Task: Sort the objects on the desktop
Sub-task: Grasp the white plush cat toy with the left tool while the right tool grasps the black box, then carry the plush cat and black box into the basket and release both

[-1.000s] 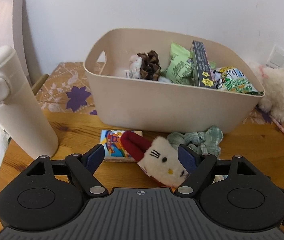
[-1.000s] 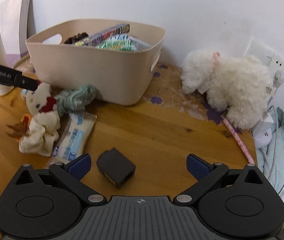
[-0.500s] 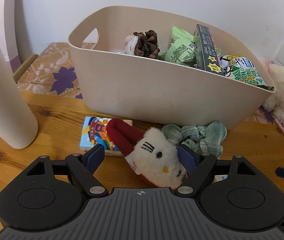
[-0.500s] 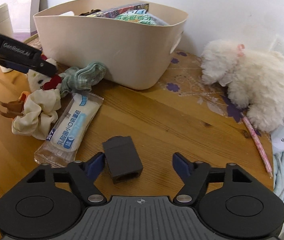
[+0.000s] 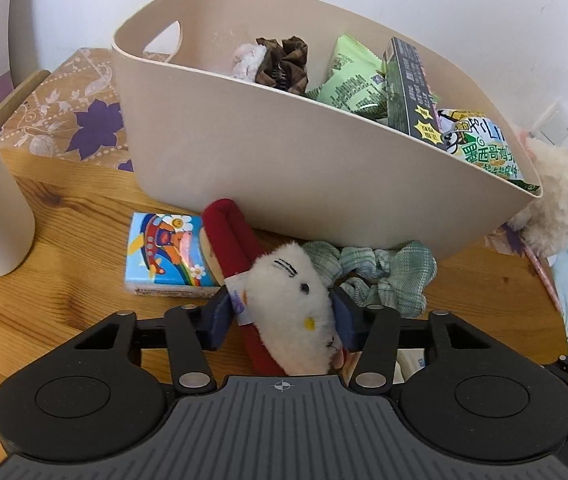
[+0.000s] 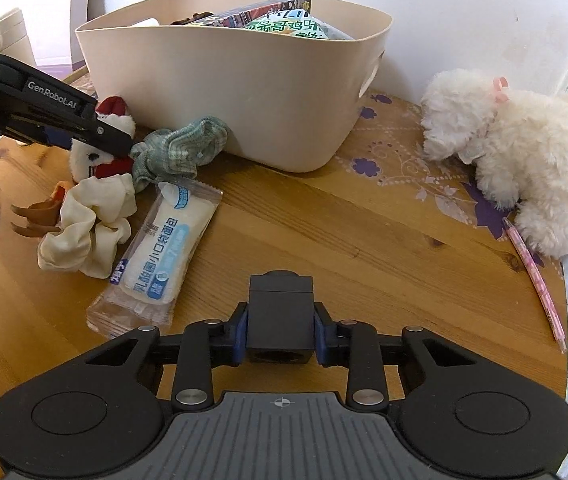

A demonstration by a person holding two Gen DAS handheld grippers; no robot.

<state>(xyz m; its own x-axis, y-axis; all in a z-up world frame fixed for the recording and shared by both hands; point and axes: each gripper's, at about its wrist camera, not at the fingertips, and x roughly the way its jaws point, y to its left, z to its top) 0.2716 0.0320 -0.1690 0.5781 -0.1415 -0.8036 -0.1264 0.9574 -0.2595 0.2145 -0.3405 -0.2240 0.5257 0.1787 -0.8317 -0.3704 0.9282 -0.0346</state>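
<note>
Left gripper (image 5: 281, 316) just closing on cat plush (image 5: 292, 312); right gripper (image 6: 280, 332) clamping black box (image 6: 279, 316), both for beige bin (image 6: 243, 92).

"GenRobot.AI" in white letters on the black arm of the left gripper (image 6: 101, 136), blue Chinese characters reading 乳酪圆小口袋面包 on the clear-wrapped white bread packet (image 6: 159, 256), green Chinese characters, partly hidden, on the green-and-yellow snack bag (image 5: 484, 148) in the beige plastic bin (image 5: 284, 168)
</note>
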